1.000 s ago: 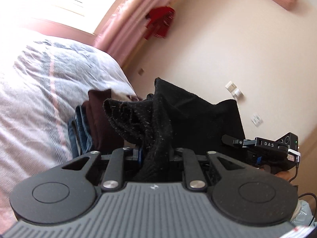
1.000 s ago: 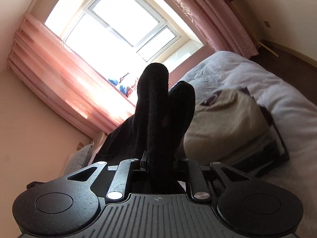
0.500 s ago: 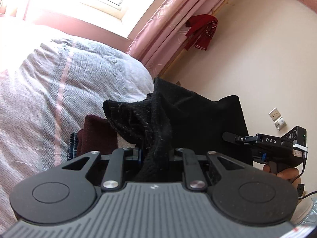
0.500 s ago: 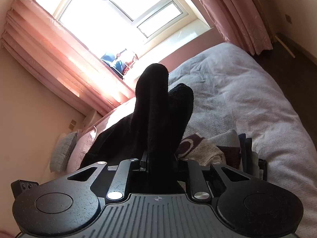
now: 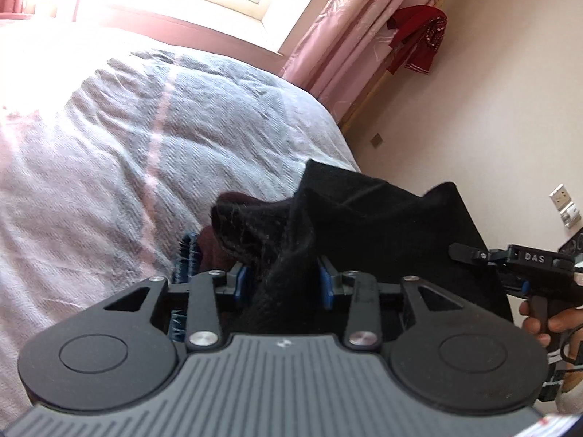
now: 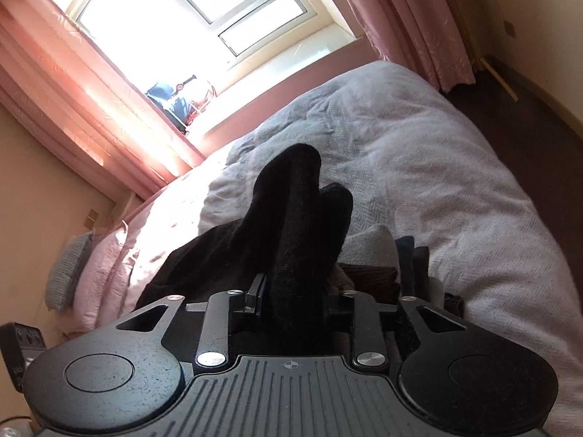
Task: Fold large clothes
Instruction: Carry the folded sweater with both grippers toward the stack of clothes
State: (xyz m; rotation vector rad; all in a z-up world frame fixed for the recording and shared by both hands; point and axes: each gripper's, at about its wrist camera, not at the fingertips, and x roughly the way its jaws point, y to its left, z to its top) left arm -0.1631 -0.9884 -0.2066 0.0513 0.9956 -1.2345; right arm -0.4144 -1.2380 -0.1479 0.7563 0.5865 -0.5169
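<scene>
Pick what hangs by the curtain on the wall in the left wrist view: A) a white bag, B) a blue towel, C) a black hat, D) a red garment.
D: a red garment hangs beside the pink curtain, against the wall.

Pale herringbone bedspread [image 5: 182,116] with pink stripe; pink curtains [image 6: 408,18] flank bright window [image 6: 164,11]; red garment [image 5: 419,36] hangs by wall (near curtain edge); grey pillow [image 6: 67,269] at headboard end
</scene>
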